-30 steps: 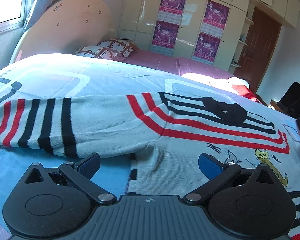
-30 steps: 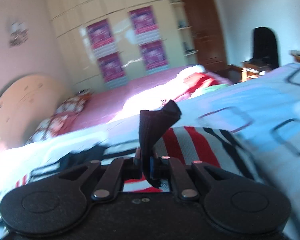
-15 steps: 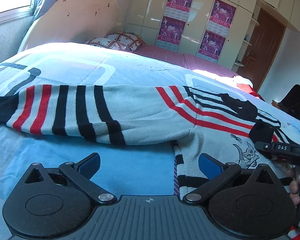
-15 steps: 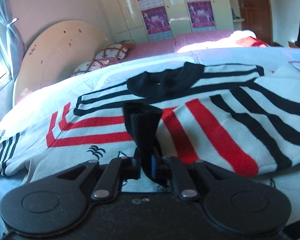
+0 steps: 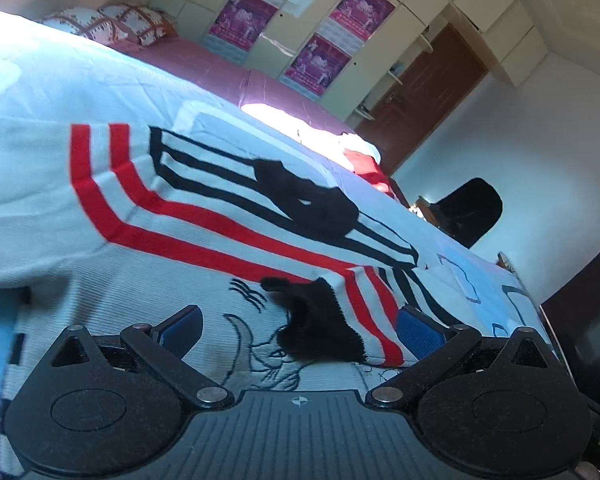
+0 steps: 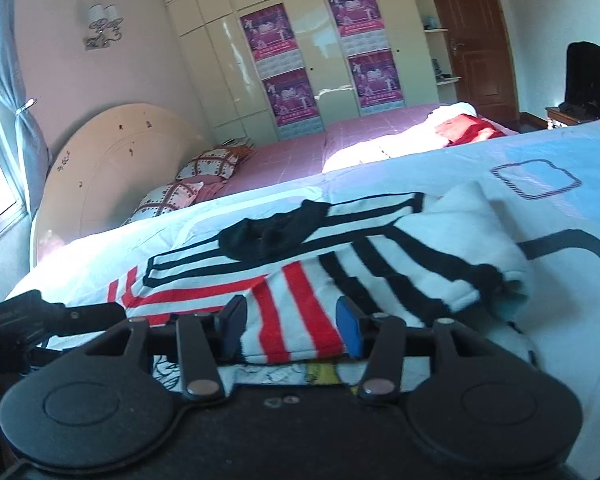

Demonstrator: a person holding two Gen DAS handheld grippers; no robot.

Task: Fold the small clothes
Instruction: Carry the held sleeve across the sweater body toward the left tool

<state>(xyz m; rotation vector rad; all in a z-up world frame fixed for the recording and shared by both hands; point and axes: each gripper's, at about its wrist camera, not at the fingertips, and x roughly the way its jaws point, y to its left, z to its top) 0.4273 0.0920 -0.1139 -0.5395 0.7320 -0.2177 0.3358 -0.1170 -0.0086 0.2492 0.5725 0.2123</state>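
Observation:
A small white sweater (image 5: 148, 280) with red and black stripes and a black collar (image 5: 308, 204) lies flat on the bed. Its right sleeve (image 6: 300, 308) is folded across the chest, and the sleeve's black cuff (image 5: 320, 332) rests on the cartoon print. My left gripper (image 5: 298, 328) hangs low over that cuff. Its jaws are wide and closing, with the cuff between them, and the blue pads (image 5: 416, 328) are clear of it. My right gripper (image 6: 291, 328) is opening, the striped sleeve lies just beyond its pads (image 6: 350, 328), and nothing is gripped.
A blue and white bed cover (image 6: 540, 168) lies under the sweater. Pillows (image 6: 204, 168) and a round headboard (image 6: 112, 160) are at the far left. A red cloth (image 6: 464, 128), a wardrobe with posters (image 6: 320, 48), a door (image 6: 472, 32) and a black chair (image 5: 468, 208) stand beyond.
My right gripper let go of the black cuff and its jaws spread; the sleeve now lies across the chest. My left gripper swung right, from the left sleeve to over the cuff.

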